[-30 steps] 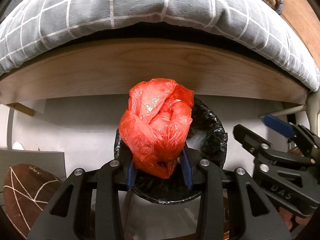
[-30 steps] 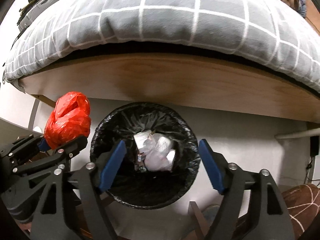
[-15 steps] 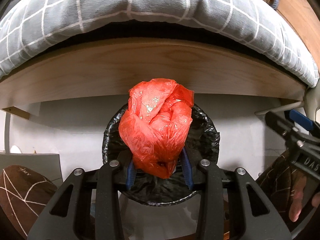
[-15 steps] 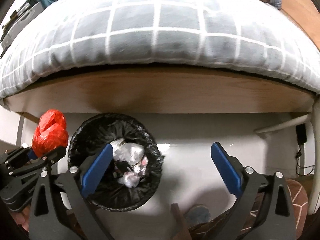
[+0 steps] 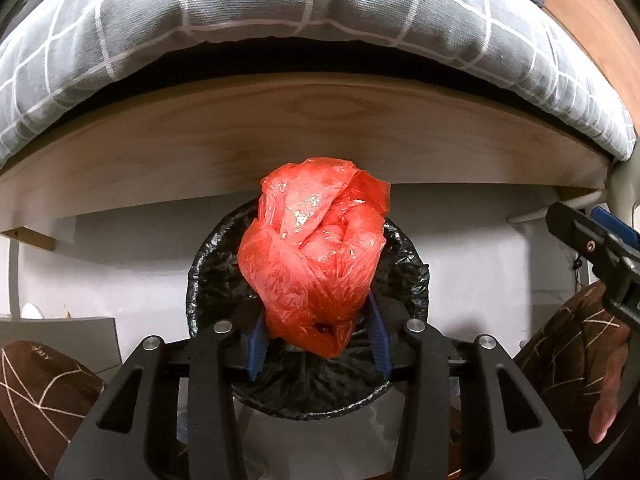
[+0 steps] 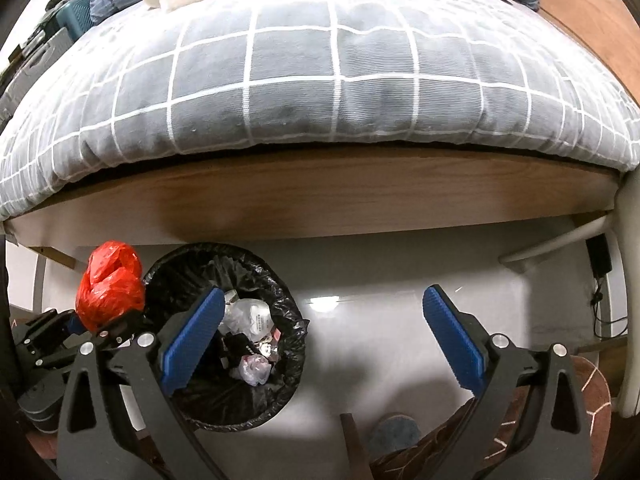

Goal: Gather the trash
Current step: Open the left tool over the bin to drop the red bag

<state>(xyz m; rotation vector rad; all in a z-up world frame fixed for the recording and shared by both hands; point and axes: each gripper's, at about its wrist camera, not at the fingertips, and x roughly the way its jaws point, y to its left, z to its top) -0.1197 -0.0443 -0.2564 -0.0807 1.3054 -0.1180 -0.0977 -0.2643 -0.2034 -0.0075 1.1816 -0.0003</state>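
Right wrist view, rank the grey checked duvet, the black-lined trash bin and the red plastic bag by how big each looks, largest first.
1. Grey checked duvet, filling most of the upper frame.
2. Black-lined trash bin, partly hidden by a blue finger pad.
3. Red plastic bag, clamped in the left gripper; smallest as seen, though its distance may differ from the bin's.

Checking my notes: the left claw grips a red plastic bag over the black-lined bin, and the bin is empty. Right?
Not quite: the bin isn't empty. The right wrist view shows crumpled wrappers already inside. The left claw does grip the red plastic bag over it.
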